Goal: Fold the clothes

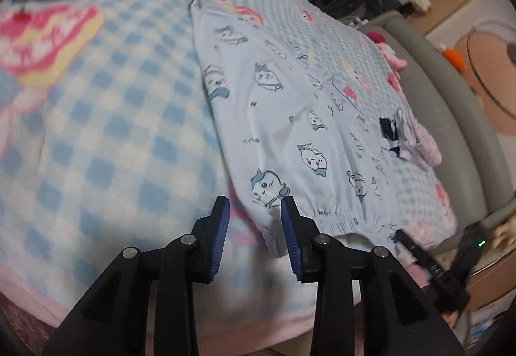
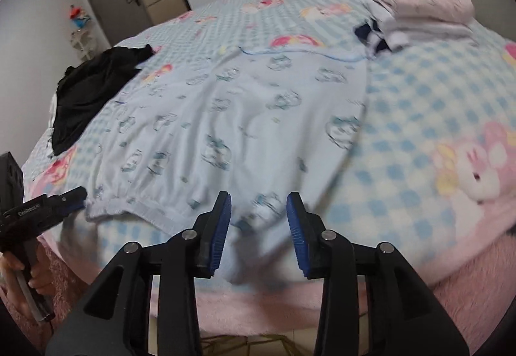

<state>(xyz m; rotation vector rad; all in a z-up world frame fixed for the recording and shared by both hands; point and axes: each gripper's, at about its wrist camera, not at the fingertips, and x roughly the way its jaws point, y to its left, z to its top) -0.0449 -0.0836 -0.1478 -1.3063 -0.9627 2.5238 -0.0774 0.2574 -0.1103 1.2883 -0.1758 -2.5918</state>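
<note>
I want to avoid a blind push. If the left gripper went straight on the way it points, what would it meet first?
Probably the elastic waistband corner of the light blue printed pants, lying just past the open left gripper on the checked blanket; depth is unclear.

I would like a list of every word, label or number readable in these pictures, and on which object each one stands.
Nothing can be read with certainty.
Light blue printed garment: small dark scribbles between the cartoon figures, too small and blurred to read.
Left tongs, seen from the right wrist view: a pale printed word on the black body, too blurred to read.
</note>
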